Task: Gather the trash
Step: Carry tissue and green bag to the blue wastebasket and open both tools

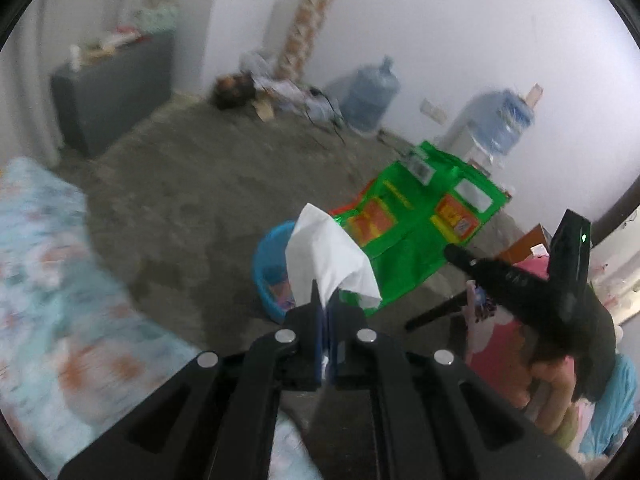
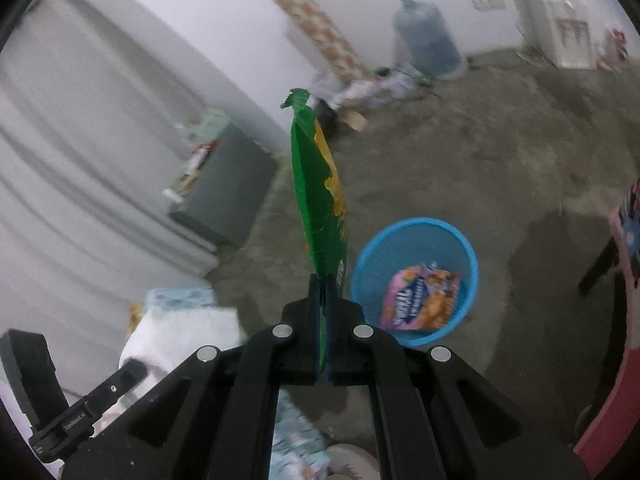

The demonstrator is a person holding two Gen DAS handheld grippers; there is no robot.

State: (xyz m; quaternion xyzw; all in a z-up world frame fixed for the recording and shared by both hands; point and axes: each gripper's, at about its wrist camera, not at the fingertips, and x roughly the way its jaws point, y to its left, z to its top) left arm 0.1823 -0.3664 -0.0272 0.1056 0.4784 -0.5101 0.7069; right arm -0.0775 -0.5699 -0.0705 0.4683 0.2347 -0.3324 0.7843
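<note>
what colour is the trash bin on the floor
Bright blue. The bin shows best in the right wrist view, with a pink snack packet lying inside it.

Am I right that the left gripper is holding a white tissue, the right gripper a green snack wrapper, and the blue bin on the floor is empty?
Not quite: the blue bin is not empty. The right wrist view shows a pink snack packet lying inside it. The left gripper does hold the white tissue, and the right gripper the green snack wrapper.

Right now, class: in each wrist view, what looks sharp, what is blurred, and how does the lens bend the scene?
Left wrist: tissue sharp, bedding smeared, wall corner bowed. Right wrist: wrapper crisp, curtain and jug soft, dark vignette at the rim.
</note>
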